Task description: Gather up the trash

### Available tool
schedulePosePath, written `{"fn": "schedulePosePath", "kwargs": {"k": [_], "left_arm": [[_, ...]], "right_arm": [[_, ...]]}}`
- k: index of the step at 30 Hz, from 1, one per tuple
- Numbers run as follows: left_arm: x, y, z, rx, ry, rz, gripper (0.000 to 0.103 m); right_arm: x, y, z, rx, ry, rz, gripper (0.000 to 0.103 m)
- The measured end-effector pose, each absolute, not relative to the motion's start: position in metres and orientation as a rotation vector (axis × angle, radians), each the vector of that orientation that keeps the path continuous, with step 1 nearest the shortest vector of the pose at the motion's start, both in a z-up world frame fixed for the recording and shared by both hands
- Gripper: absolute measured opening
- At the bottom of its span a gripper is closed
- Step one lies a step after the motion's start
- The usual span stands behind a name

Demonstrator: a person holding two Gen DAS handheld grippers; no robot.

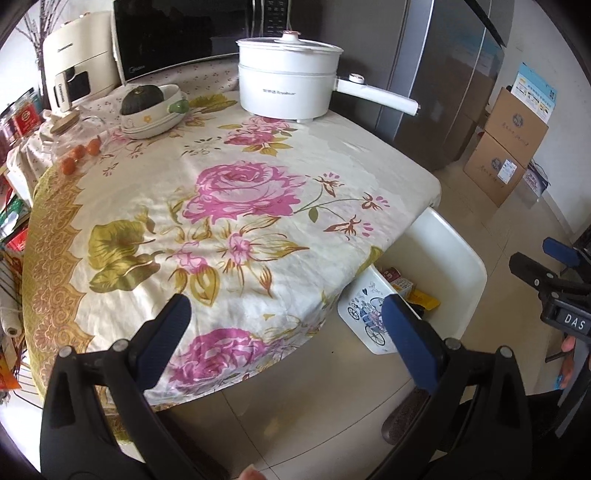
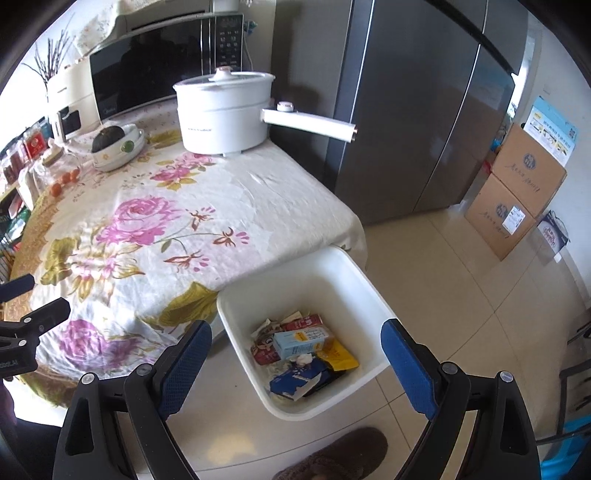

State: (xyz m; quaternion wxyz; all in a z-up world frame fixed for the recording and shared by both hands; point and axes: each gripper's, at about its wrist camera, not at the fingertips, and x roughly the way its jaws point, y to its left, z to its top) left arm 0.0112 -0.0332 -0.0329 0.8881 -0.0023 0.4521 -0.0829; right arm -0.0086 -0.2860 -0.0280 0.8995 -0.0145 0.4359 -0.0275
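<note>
A white trash bin (image 2: pixel 295 280) stands on the floor against the table's near corner. It holds a light blue carton (image 2: pixel 299 341), a red carton (image 2: pixel 303 323), a yellow wrapper (image 2: pixel 338 356) and a torn dark blue packet (image 2: pixel 295 380). My right gripper (image 2: pixel 295 332) hangs above the bin, open wide, with nothing between its blue pads. My left gripper (image 1: pixel 286 301) is open and empty over the near edge of the floral tablecloth (image 1: pixel 236 206). The left wrist view shows the bin (image 1: pixel 454 254) at the right, with the right gripper (image 1: pixel 546 258) beyond it. The left gripper (image 2: pixel 31 299) shows at the right wrist view's left edge.
At the table's far side stand a white electric pot (image 1: pixel 288 88) with a long handle, a bowl holding a dark squash (image 1: pixel 151 107), small oranges (image 1: pixel 79 155), a microwave (image 1: pixel 177 33) and a cream appliance (image 1: pixel 77 62). A grey fridge (image 2: pixel 424 110), stacked cardboard boxes (image 2: pixel 517 195) and a brown slipper (image 2: pixel 340 454) surround the bin.
</note>
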Motion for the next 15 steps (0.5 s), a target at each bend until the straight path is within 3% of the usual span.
{"fn": "schedulePosePath", "kwargs": {"k": [11,15], "left_arm": [[-0.029,-0.024,-0.018,0.024,0.845,-0.081,0.102],[-0.038,-0.020,-0.011,0.036,0.804,-0.086,0.102]], "right_arm": [[-0.054,-0.263,0.000,-0.018,0.734,-0.029,0.094],[-0.059,-0.257,0.003,-0.033,0.707,-0.037,0.099]]}}
